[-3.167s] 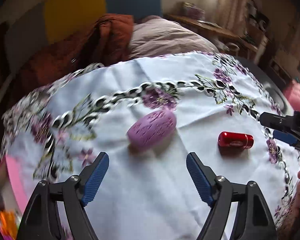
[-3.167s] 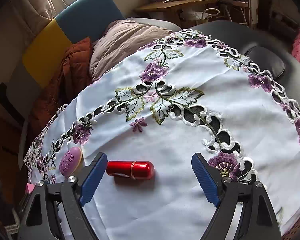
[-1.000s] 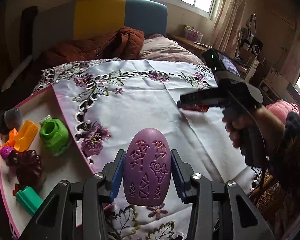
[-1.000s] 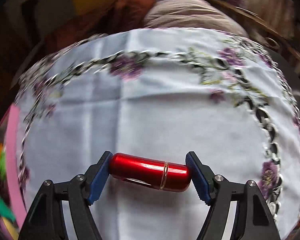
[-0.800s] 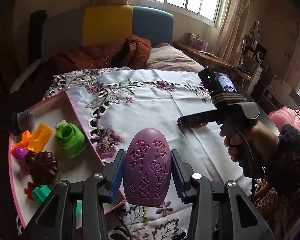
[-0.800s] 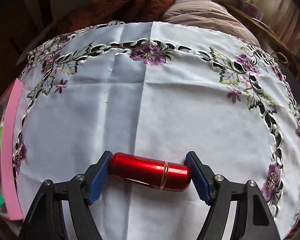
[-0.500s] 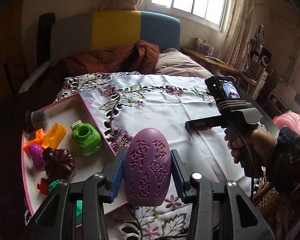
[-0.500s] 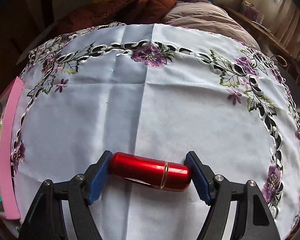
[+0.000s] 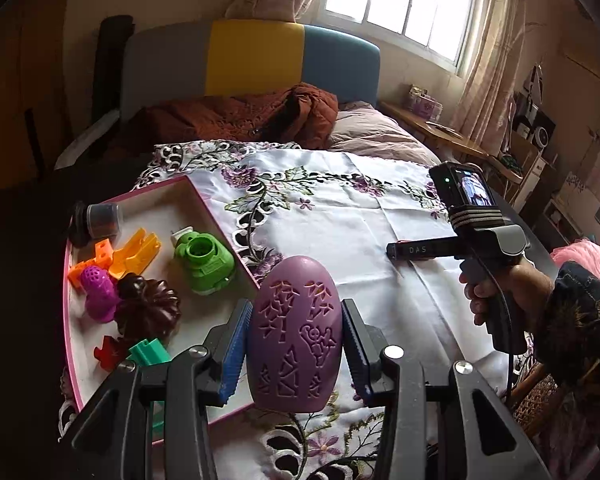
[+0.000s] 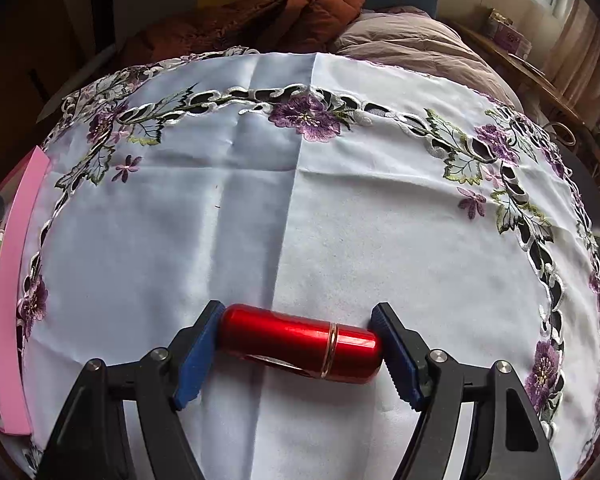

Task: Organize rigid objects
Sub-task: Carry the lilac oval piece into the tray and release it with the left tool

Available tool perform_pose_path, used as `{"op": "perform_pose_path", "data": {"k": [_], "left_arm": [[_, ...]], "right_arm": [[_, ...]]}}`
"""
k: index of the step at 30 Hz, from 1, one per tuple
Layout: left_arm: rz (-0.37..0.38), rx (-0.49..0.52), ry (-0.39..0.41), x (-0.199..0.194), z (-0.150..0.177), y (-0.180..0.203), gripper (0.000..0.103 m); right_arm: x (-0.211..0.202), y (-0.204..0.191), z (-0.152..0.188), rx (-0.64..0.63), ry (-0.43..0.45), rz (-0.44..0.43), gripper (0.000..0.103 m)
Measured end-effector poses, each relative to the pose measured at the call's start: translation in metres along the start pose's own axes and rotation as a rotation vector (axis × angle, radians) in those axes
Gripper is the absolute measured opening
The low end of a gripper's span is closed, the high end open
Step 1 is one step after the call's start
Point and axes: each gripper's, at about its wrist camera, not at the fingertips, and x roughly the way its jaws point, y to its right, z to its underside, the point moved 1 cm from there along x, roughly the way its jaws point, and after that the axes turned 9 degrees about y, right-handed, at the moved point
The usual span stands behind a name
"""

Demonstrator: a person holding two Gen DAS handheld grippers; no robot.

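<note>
Left gripper: blue ribbed pads pinch purple egg, matte, carved cutouts, above pink tray edge.
Right gripper: clamps glossy red cylinder endwise, over embroidered cloth.

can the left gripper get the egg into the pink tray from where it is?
Probably yes. The left gripper holds the purple egg beside the tray's near corner, nothing between them. Toys crowd the tray's left; the bare floor by the green toy looks free.
</note>
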Motion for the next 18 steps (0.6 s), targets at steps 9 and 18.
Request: {"op": "perform_pose_path", "data": {"k": [9,18], "left_arm": [[0.0,-0.057,0.032,-0.019,-0.004,-0.022,0.044],[-0.153,-0.212,0.071,-0.06,0.0,-0.104,0.044]], "right_arm": [[0.0,-0.001,-0.001,-0.005,0.0,0.002,0.075],[0.0,-0.001,0.0,-0.006,0.0,0.002,0.075]]}}
